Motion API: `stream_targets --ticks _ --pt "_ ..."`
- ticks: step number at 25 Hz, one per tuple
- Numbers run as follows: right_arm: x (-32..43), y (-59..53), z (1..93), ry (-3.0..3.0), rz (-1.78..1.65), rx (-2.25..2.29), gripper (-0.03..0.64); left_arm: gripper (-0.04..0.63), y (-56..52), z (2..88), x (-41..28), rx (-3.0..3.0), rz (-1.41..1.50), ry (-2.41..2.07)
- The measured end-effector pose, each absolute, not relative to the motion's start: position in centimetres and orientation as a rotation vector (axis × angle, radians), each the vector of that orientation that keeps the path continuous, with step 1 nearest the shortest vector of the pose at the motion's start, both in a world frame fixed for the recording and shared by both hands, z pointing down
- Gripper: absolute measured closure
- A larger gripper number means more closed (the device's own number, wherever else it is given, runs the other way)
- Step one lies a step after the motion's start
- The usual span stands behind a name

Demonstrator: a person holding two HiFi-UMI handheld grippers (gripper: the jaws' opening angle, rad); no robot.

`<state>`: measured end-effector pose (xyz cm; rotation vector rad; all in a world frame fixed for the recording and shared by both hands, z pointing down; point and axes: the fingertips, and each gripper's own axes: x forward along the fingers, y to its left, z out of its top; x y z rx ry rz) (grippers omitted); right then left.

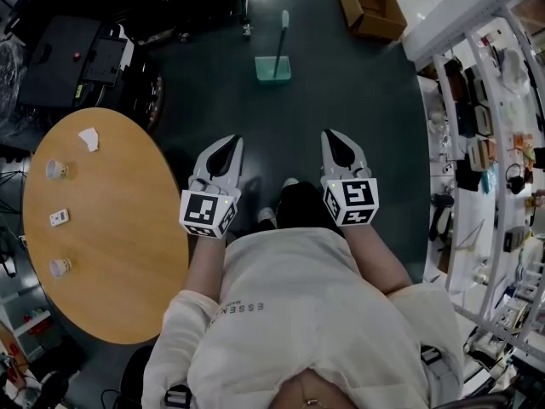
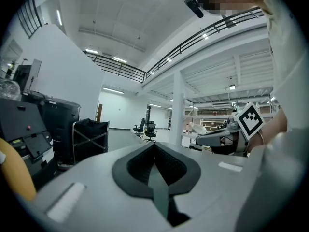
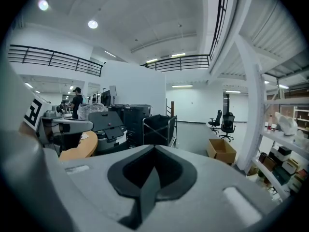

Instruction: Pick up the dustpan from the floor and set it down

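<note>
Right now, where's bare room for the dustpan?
Open floor lies between the dustpan and the person's shoes, and between dustpan and cardboard box. The round table is bare across its middle and right; cups and a card line its left edge. Crowded: shelves at right, black machines upper left.

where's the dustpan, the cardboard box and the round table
dustpan (image 1: pixel 272 70): head view, on its green pan, down on the floor.
cardboard box (image 1: pixel 373 5): head view, middle of the open box.
round table (image 1: pixel 119 228): head view, bare part of the wooden top.
</note>
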<state>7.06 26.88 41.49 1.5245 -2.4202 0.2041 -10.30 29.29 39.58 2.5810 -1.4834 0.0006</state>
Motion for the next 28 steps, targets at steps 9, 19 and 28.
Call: stream_targets --ticks 9,19,28 --pt "8.3 18.4 44.8 -2.415 0.308 1.469 0.624 0.578 21.3 41.4 -9.8 2.515 0.041 -1.533" --pt "7.4 -2.5 47.5 -2.400 0.415 1.422 0.624 0.578 2.2 42.6 -11.3 2.443 0.092 -1.585" --pt "7.6 -16.3 49.3 -2.396 0.470 1.315 0.624 0.578 -11.3 42.4 -12.0 2.398 0.153 -1.654"
